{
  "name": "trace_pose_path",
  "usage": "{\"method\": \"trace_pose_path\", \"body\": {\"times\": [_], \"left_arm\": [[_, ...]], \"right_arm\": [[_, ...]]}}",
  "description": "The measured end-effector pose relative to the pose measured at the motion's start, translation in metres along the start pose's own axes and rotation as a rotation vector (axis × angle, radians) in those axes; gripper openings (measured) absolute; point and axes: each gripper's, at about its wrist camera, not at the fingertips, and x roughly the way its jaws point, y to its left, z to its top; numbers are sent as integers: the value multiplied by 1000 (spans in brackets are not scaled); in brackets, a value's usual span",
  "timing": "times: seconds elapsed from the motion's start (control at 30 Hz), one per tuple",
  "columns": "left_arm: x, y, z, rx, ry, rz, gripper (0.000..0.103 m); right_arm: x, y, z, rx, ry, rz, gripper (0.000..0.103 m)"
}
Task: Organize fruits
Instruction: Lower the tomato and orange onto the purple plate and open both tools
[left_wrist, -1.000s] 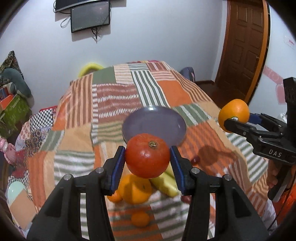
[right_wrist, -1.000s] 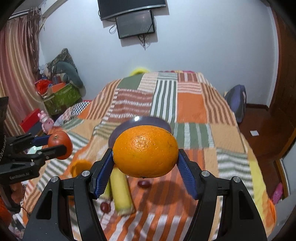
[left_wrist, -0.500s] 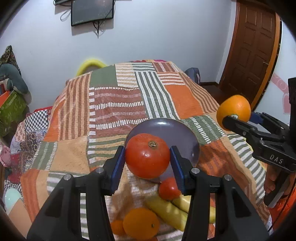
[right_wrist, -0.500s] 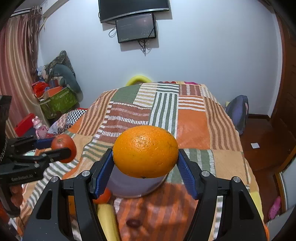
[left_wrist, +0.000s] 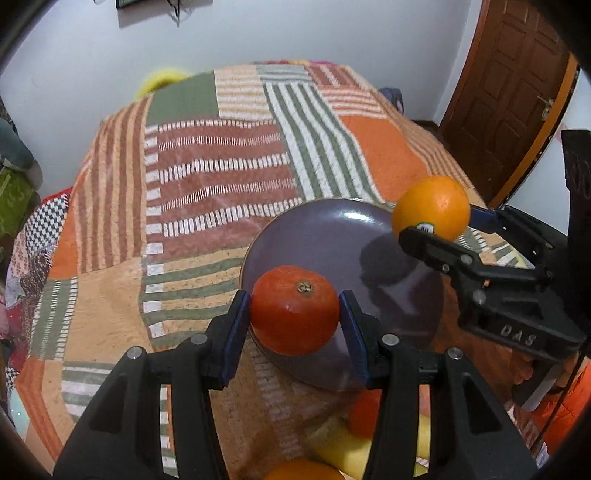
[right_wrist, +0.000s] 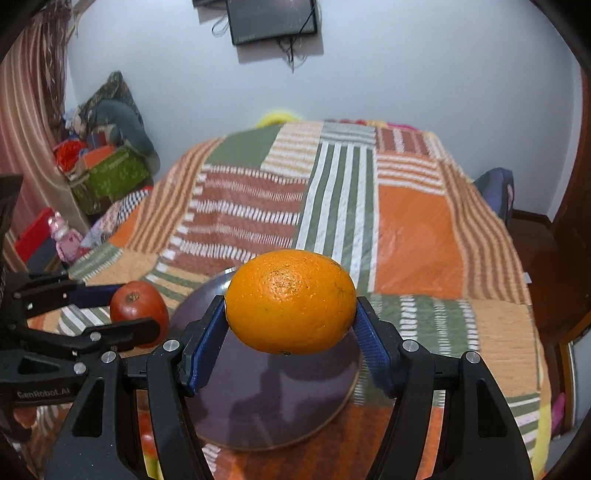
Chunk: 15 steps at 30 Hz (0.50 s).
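Observation:
My left gripper (left_wrist: 294, 314) is shut on a red-orange fruit (left_wrist: 294, 309) and holds it above the near left rim of a purple plate (left_wrist: 325, 236). My right gripper (right_wrist: 291, 325) is shut on a large orange (right_wrist: 291, 310) and holds it above the same plate (right_wrist: 266, 406). In the left wrist view the right gripper (left_wrist: 439, 225) with the orange (left_wrist: 430, 211) hangs over the plate's right rim. In the right wrist view the left gripper (right_wrist: 122, 306) with the red-orange fruit (right_wrist: 138, 308) is at the plate's left edge.
The plate lies on a striped patchwork blanket (left_wrist: 221, 177) over a bed. Bananas (left_wrist: 343, 450) and more orange fruits (left_wrist: 364, 415) lie on the blanket near me. A green box (right_wrist: 110, 181) and toys stand at the left; a wooden door (left_wrist: 509, 92) is at the right.
Both grippers have moved forward and down with their fruits, from above the fruit pile to over the plate. Both stay shut.

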Motion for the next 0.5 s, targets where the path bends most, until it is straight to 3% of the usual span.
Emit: {"method": "trace_pose_path", "body": {"times": [0.5], "left_arm": [[56, 3, 10, 16, 98, 5, 48]], "right_arm": [[51, -10, -4, -65, 174, -16, 65]]}}
